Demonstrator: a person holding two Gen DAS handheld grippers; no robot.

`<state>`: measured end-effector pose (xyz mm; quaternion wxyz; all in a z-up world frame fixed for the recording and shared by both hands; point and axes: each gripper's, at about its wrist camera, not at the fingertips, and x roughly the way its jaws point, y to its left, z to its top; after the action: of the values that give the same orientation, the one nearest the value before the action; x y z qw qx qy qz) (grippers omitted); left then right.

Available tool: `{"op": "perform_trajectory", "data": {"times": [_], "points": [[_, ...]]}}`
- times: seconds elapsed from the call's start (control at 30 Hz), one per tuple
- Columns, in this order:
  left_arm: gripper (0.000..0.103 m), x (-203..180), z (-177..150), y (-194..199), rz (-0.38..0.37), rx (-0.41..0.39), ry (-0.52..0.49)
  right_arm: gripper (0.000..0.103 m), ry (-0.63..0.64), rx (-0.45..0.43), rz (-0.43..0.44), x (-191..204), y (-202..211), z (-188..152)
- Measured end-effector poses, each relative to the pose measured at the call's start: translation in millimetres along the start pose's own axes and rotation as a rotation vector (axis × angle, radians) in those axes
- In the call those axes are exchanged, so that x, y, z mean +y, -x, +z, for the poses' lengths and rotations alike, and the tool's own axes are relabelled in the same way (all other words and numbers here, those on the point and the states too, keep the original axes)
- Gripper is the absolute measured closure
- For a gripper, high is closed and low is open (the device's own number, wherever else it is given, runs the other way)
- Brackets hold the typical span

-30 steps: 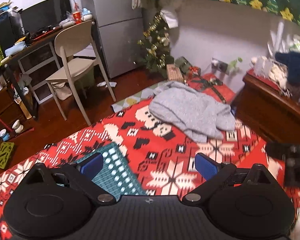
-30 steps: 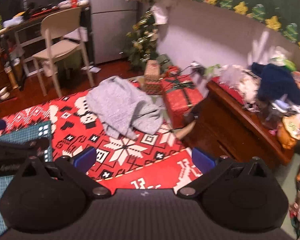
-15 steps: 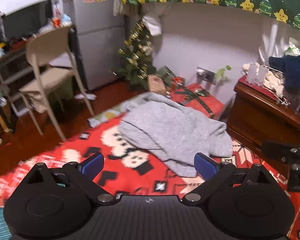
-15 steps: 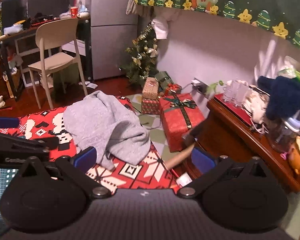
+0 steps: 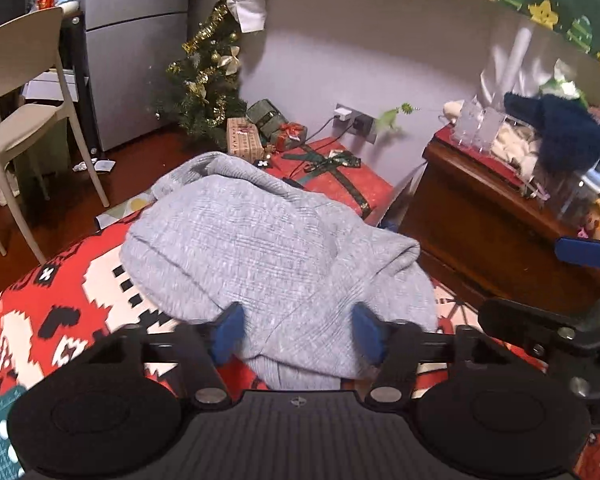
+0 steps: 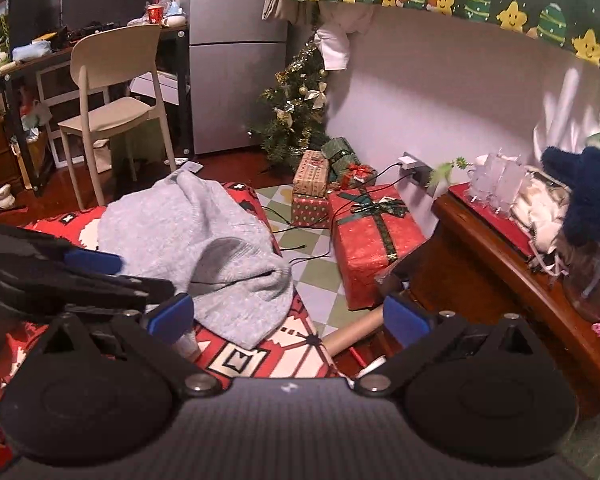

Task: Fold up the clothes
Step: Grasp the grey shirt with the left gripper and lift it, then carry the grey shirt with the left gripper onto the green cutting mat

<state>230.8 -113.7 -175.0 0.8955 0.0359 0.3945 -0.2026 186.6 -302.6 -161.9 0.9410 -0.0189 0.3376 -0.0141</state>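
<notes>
Grey knit sweater [image 5: 268, 256] lies crumpled in a loose heap on the red-and-white patterned cover [image 5: 60, 312], at the far end of that surface near its corner. One fold humps up toward the far edge; a rounded lobe of it hangs toward the cover's right corner in the right wrist view [image 6: 240, 292].

Left gripper [image 5: 296, 332]: fingers part-way apart, blue pads [image 5: 228, 330] on either side of the near hem of the sweater. Cloth fills the gap between them. Whether the pads actually pinch the fabric cannot be told; they look to flank it only.

Right gripper [image 6: 288, 316]: spread wide, nothing between the pads. Its left pad [image 6: 172, 316] sits just beside the sweater's near edge, the right pad out over the floor past the cover's corner. The left gripper's black body shows at the left edge of this view, low over the cover.

Beyond the cover: a large red gift box with green ribbon [image 6: 374, 236] on a checked floor mat [image 6: 312, 276], smaller wrapped boxes [image 6: 312, 176] behind it, a small decorated Christmas tree [image 6: 296, 120] against the pale wall. A cable runs from a wall socket [image 6: 414, 168] across the mat. To the right, a dark wooden cabinet [image 5: 480, 216] carries clear glassware and a dark blue fuzzy item [image 5: 560, 136]. To the left, a cream chair [image 6: 116, 92] stands before a cluttered desk, a grey refrigerator [image 6: 232, 64] behind.
</notes>
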Motion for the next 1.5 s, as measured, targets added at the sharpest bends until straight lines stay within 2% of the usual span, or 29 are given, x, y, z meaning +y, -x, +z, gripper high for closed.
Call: {"op": "perform_trajectory", "data": {"times": [0.07,0.1,0.13,0.2,0.3,0.43,0.5,0.63,0.8,1.07,1.27,1.4,1.5], "points": [[0.075,-4.3,-0.8,-2.4,0.023,-0.006,-0.047,0.007,-0.013,0.001,0.018,-1.0,-2.3,-0.2],[0.085,-5.3,-1.3,-1.8,0.033,-0.008,-0.057,0.009,-0.019,0.002,0.026,-1.0,-2.5,-0.3],[0.090,-4.6,-1.4,0.9,0.039,-0.007,-0.050,0.012,-0.020,0.003,0.025,-0.1,-2.4,0.0],[0.092,2.2,-1.3,12.7,0.044,-0.013,-0.012,0.012,-0.021,0.005,0.023,1.7,-2.3,0.6],[0.093,14.5,-1.8,34.6,0.054,-0.030,0.051,0.019,-0.018,-0.008,0.032,5.5,5.3,1.0],[0.094,30.7,-12.1,76.8,0.075,-0.065,0.113,0.042,-0.034,0.003,0.101,15.6,20.0,0.8],[0.094,40.7,-23.9,102.7,0.079,-0.082,0.146,0.045,-0.038,0.017,0.136,25.3,29.0,-2.3],[0.094,59.4,-58.5,155.6,0.120,-0.110,0.216,0.046,-0.038,0.029,0.205,55.2,56.3,-14.5],[0.094,75.3,-117.0,223.6,0.141,-0.118,0.288,0.046,-0.012,0.047,0.312,106.0,97.8,-37.9],[0.094,90.7,-216.7,314.2,0.169,-0.087,0.430,0.046,0.058,0.085,0.462,184.9,174.1,-79.9],[0.094,100.5,-281.7,358.3,0.226,-0.079,0.560,0.046,0.085,0.132,0.527,216.3,200.4,-115.6],[0.094,104.4,-317.8,372.7,0.265,-0.079,0.625,0.046,0.102,0.164,0.570,237.1,217.9,-139.5],[0.092,105.7,-332.6,377.2,0.302,-0.077,0.635,0.056,0.115,0.188,0.602,252.8,231.0,-157.3]]}}
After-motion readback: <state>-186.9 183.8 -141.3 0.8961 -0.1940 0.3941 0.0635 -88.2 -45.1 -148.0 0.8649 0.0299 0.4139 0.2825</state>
